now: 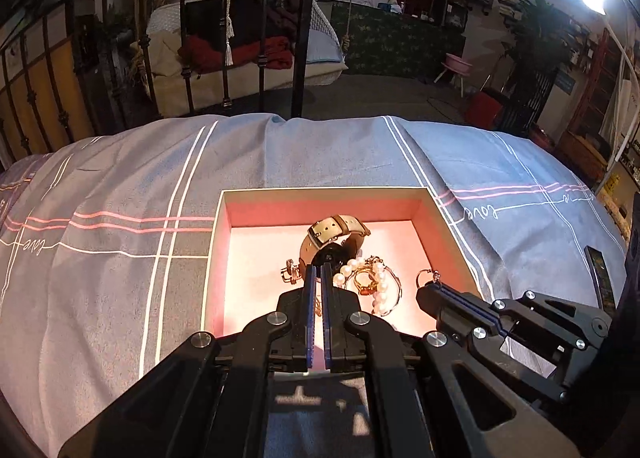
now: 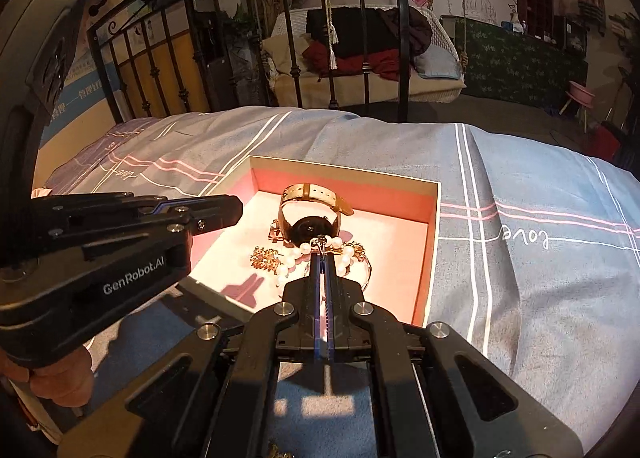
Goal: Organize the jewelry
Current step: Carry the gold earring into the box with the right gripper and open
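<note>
Bedspread (image 1: 120, 186) grey, striped | box (image 1: 324, 204) on it | left hand-held gripper (image 1: 319, 270) closed, empty | right hand-held gripper (image 2: 322, 256) pinching possibly an earring (image 2: 321, 242)

Open box with jewelry on a striped bedcover

Left gripper (image 1: 320, 267) is held closed above the pink-lined box (image 1: 320, 204) — a watch (image 1: 338, 236), pearl bracelet (image 1: 378, 282) and rings are seen inside; right gripper (image 1: 429, 290) is closed alongside.
</note>
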A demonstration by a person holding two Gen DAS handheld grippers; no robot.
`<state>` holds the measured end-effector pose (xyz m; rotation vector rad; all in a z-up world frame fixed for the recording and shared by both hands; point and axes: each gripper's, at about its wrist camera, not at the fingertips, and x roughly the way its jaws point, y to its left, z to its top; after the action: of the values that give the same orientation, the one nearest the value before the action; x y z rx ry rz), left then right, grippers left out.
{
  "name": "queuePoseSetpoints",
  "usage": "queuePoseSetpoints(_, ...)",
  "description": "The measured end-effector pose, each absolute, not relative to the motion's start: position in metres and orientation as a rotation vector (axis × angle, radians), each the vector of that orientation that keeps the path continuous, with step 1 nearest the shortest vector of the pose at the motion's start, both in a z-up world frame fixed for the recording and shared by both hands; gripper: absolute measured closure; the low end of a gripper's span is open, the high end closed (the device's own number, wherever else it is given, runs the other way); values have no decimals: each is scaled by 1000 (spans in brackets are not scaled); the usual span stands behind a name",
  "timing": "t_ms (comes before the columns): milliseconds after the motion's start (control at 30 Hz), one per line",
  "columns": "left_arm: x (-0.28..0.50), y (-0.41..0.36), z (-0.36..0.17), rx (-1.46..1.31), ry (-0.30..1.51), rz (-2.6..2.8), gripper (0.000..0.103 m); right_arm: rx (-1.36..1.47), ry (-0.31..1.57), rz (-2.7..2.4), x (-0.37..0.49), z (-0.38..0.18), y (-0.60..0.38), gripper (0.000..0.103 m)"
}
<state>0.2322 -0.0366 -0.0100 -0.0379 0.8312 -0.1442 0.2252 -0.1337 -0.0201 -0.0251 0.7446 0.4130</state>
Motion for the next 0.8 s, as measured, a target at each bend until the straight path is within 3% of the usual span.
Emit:
queuePoseSetpoints(600,258,-26,-38,-48,915,-91,101,-55,821,401,243,-41,-126,100)
queuePoseSetpoints(667,258,-25,-37,-60,912,-99,96,-59,824,405,242,-41,-125,100)
queuePoseSetpoints(733,253,-22,-33,-70,890,-99,72,-64,826,417,240,-40,-126,100)
queuePoseSetpoints(800,245,-22,-27,-75,861,-103,67,-70,809,416,234,-36,-125,100)
